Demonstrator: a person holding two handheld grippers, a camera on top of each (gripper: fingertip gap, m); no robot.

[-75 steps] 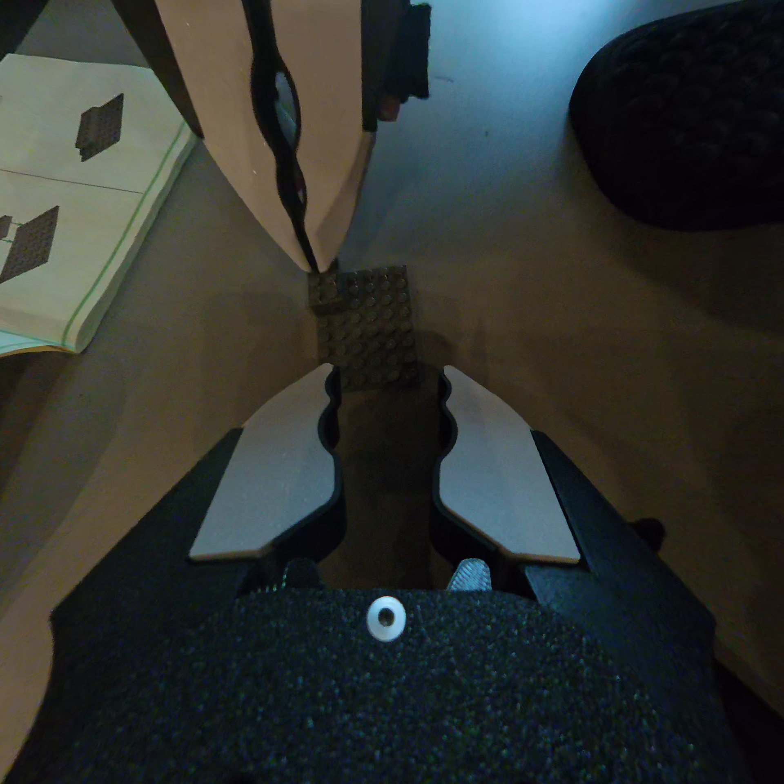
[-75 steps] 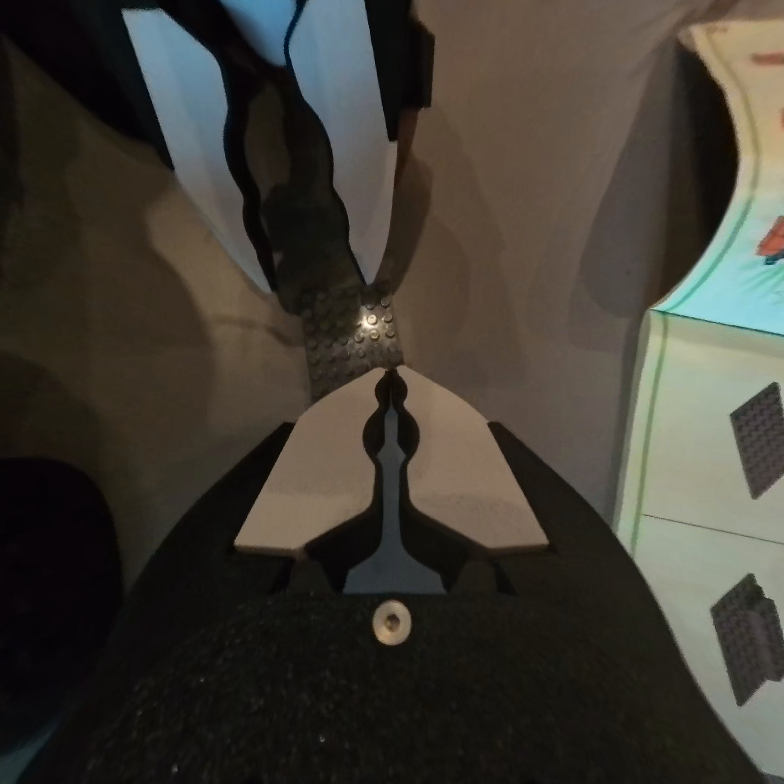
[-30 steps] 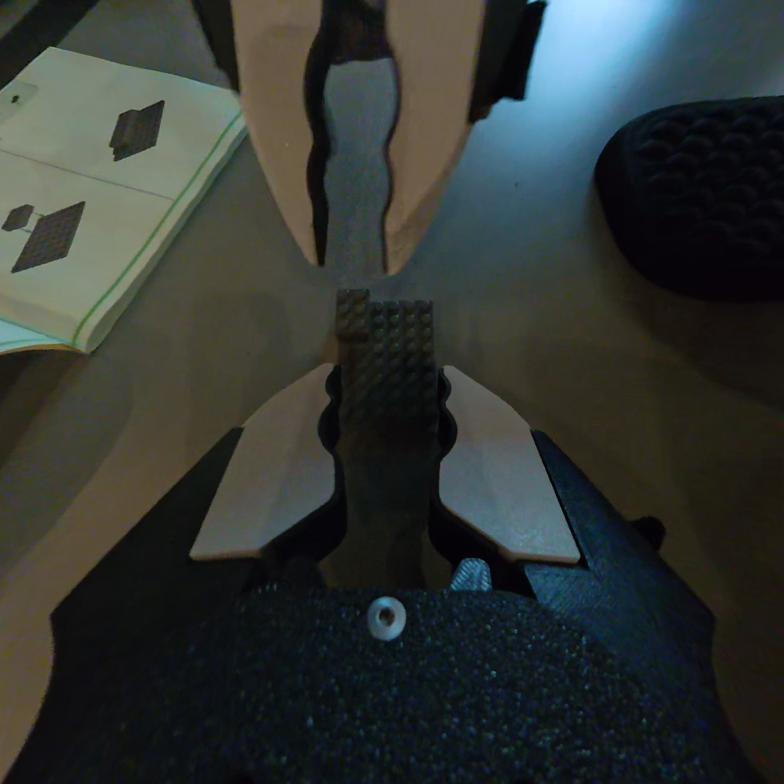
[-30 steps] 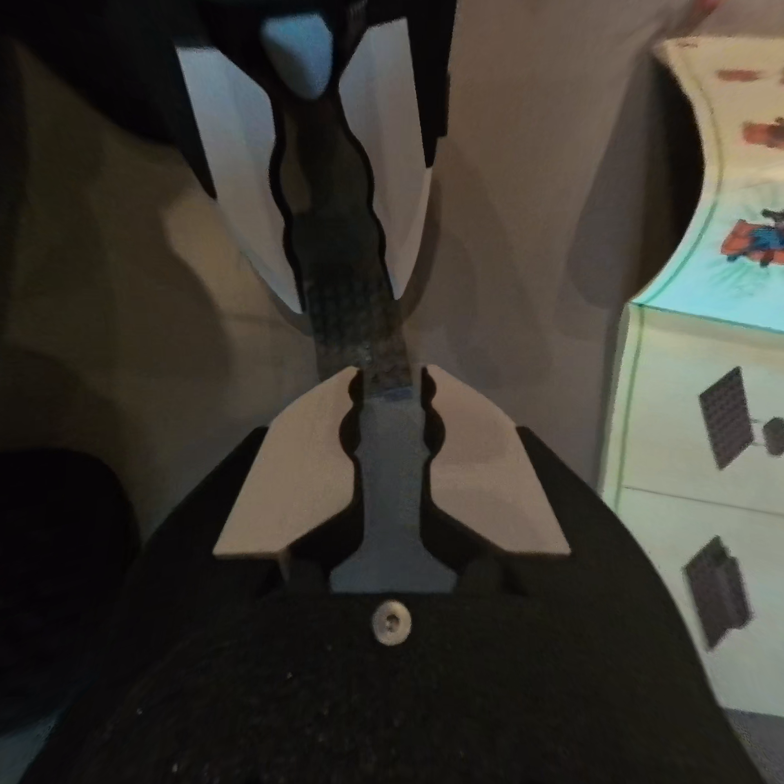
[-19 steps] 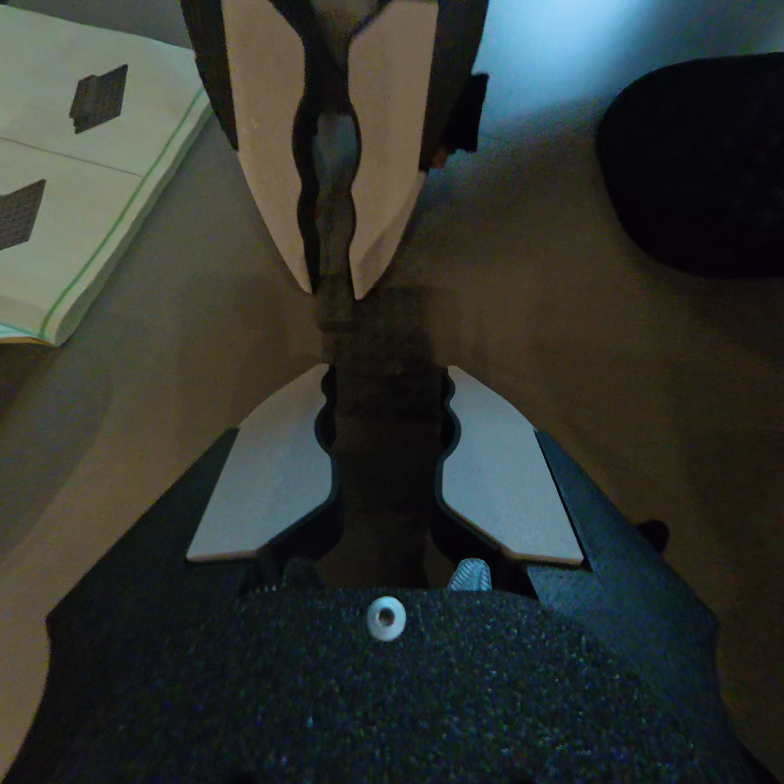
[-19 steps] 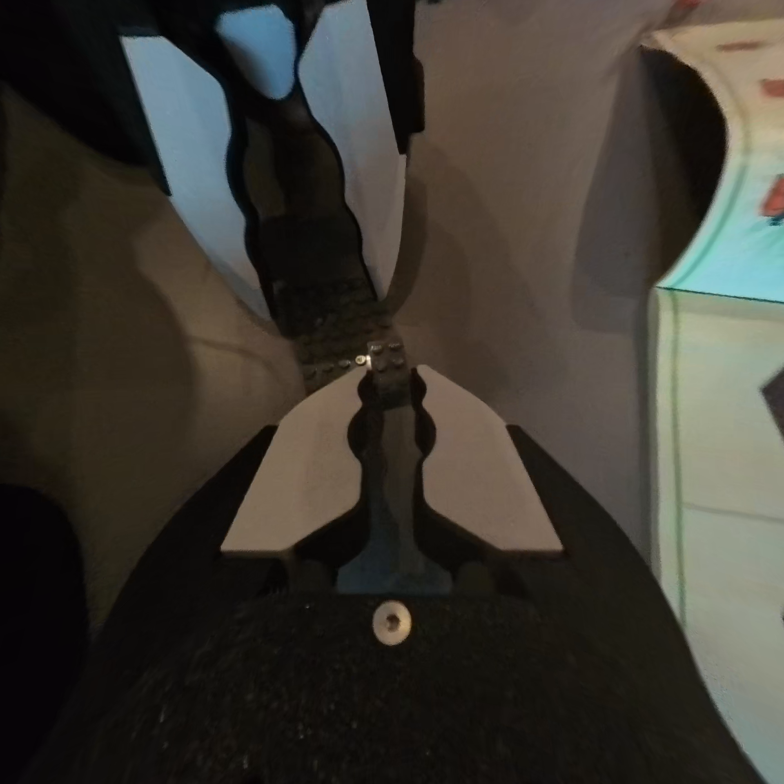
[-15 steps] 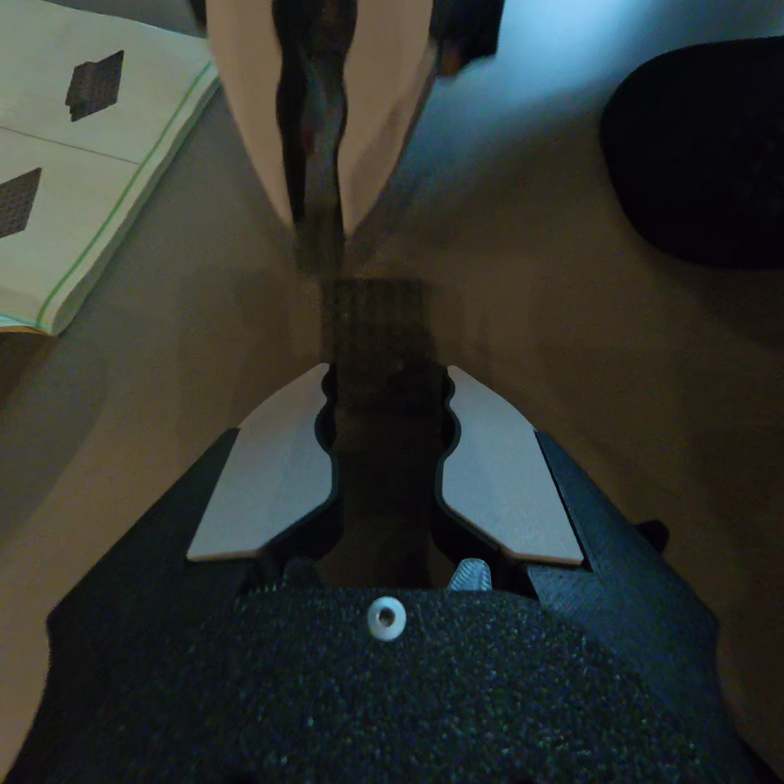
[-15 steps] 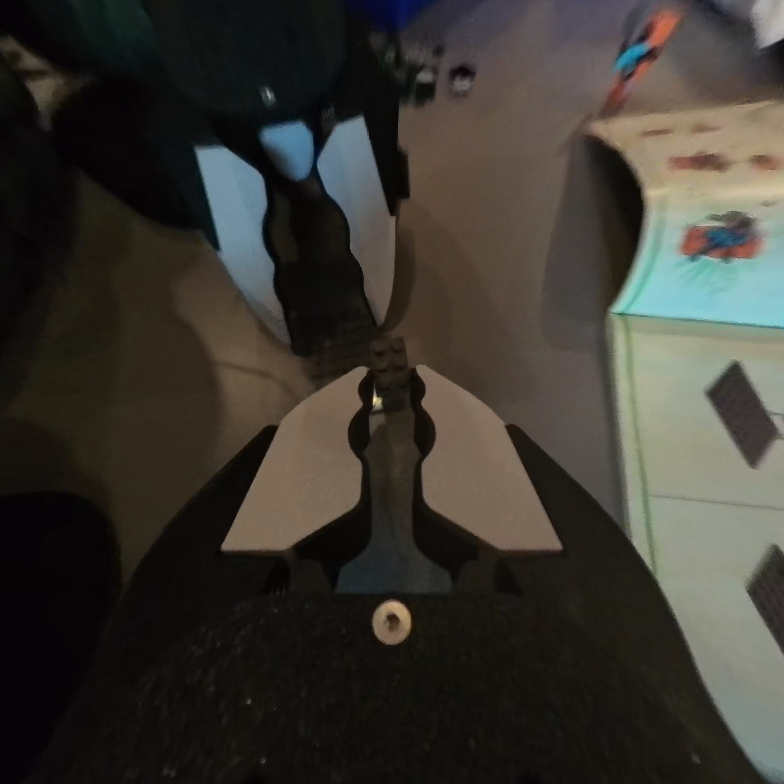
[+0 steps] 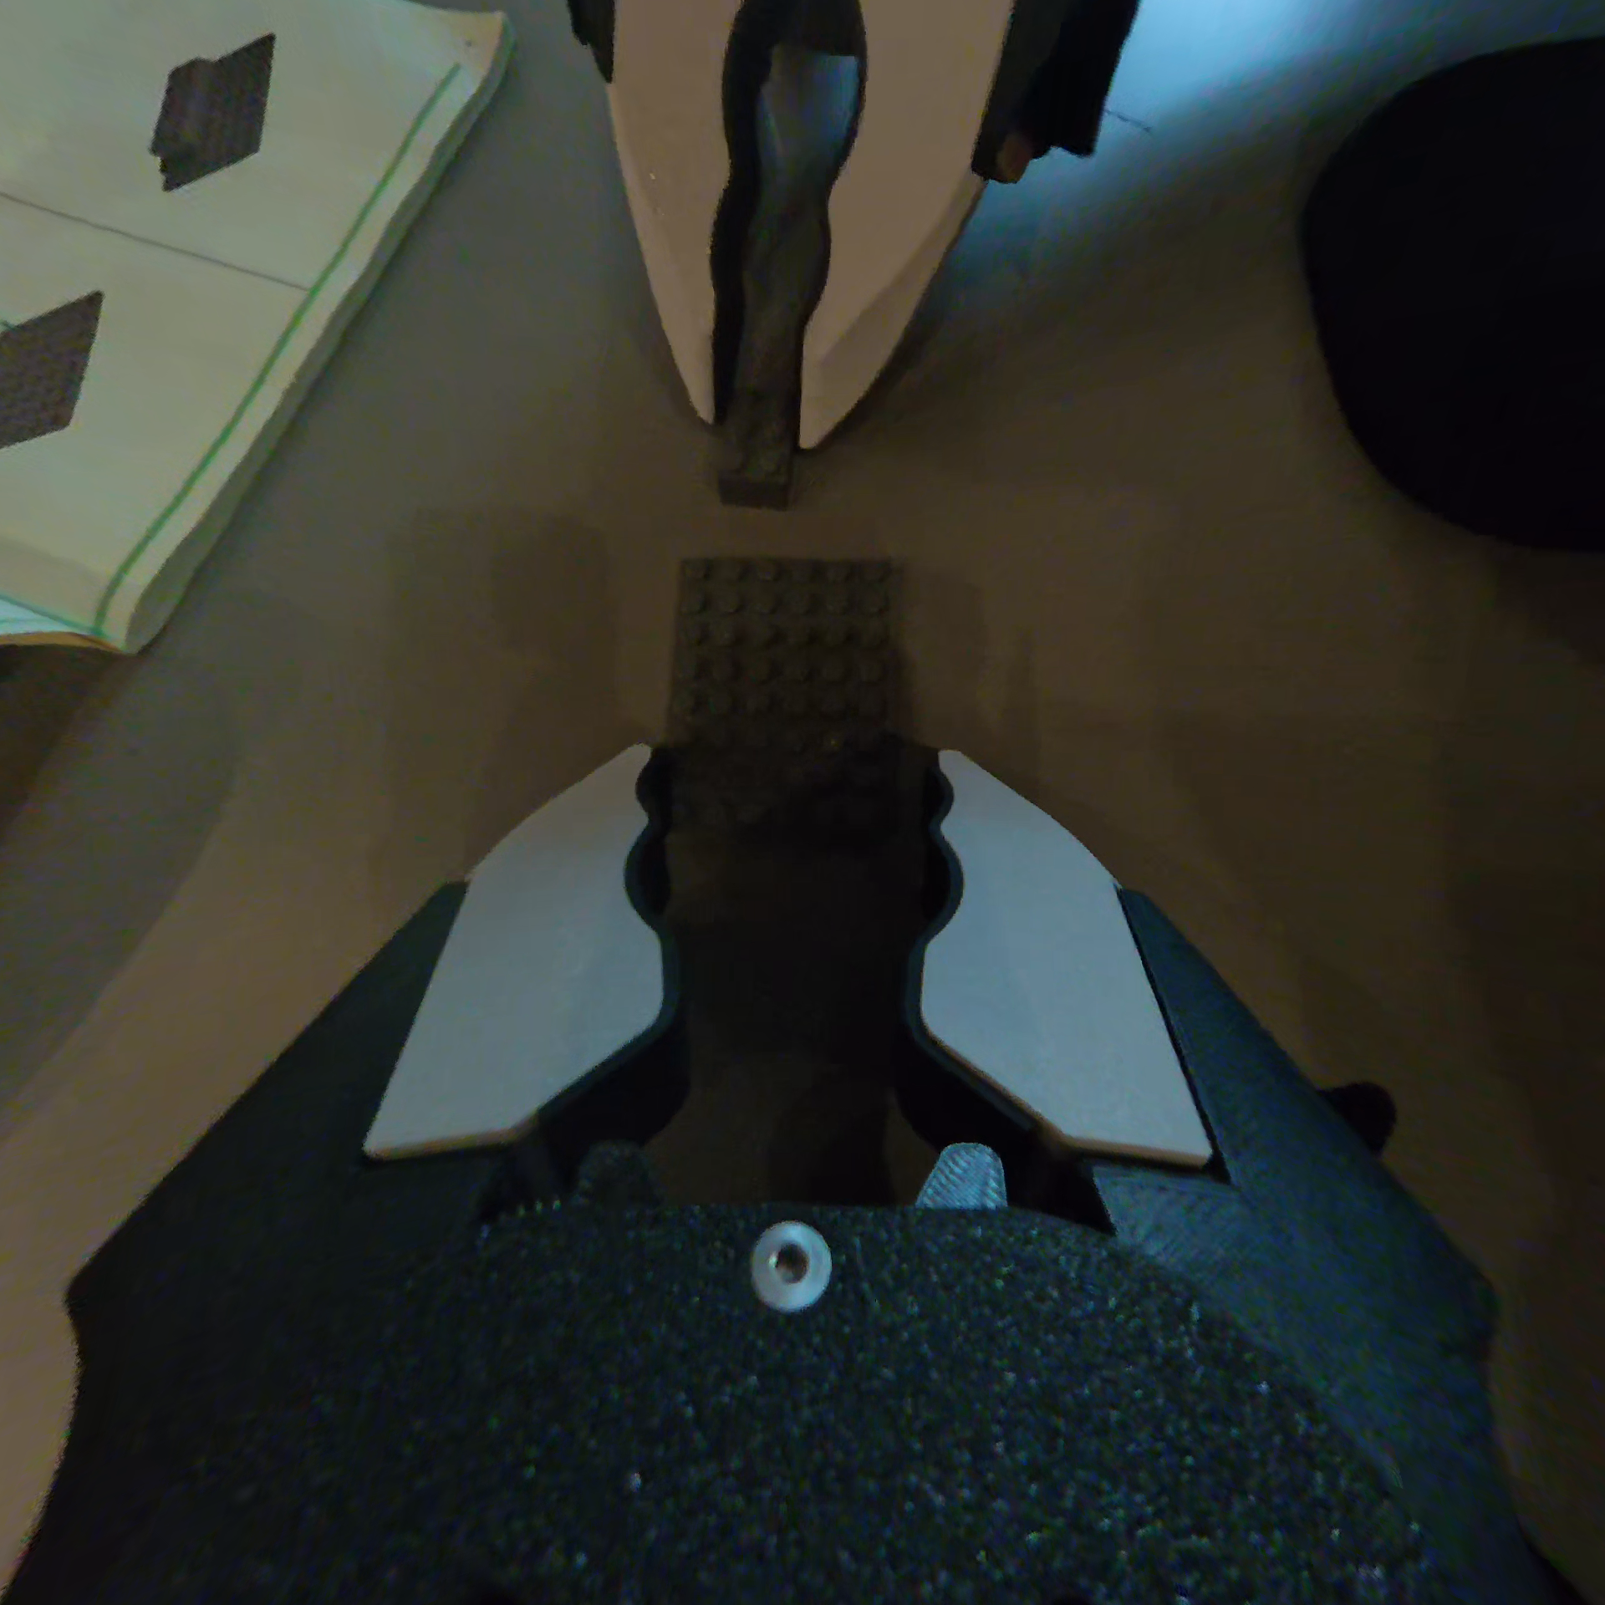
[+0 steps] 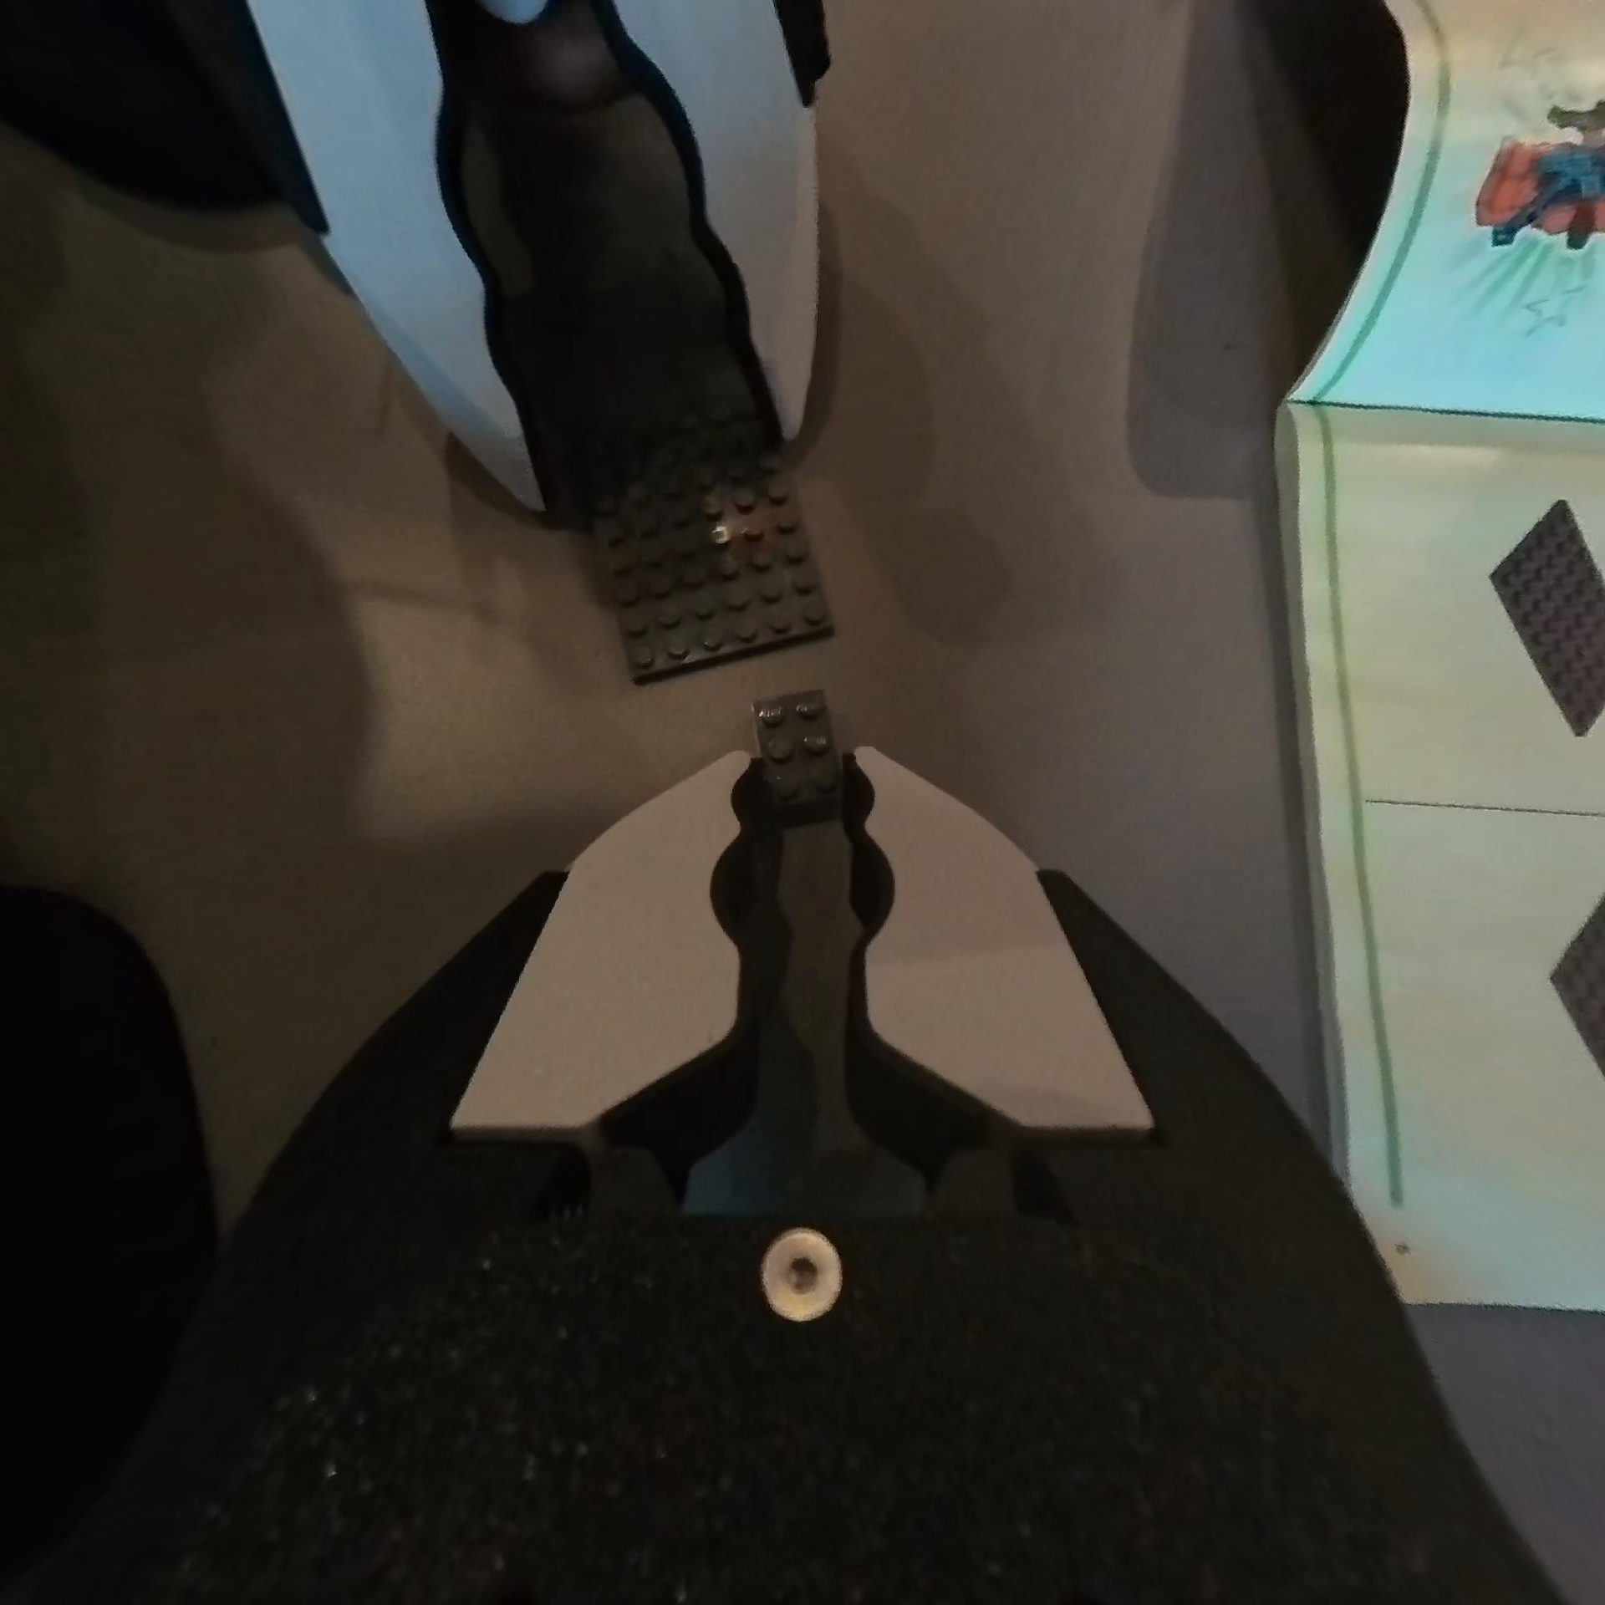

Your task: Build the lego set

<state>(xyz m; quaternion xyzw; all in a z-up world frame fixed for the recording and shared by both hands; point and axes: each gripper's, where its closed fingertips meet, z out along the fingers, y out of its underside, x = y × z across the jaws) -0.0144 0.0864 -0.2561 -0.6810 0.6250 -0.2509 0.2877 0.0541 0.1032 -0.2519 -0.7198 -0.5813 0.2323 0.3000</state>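
A dark grey studded plate (image 9: pixel 786 660) sits between the fingers of my left gripper (image 9: pixel 792 764), which is shut on its sides. The plate's far half sticks out ahead of the tips. My right gripper (image 10: pixel 799 754) is shut on a small dark grey brick (image 10: pixel 795 738), studs up, held just short of the plate's near edge (image 10: pixel 712 599) and apart from it. In the left wrist view the right gripper (image 9: pixel 756 430) comes in from the top with the brick (image 9: pixel 756 465) at its tips. In the right wrist view the left gripper (image 10: pixel 660 469) is at the top.
An open instruction booklet (image 9: pixel 174 304) lies on the tan table at the left, and shows at the right in the right wrist view (image 10: pixel 1442 782). A large black textured object (image 9: pixel 1476 287) lies at the right, and at the lower left in the right wrist view (image 10: pixel 78 1129).
The small brick sat on the plate's corner. My right gripper shut on it, pulled it off and drew back, so the brick is now apart from the plate. My left gripper stayed on the plate.
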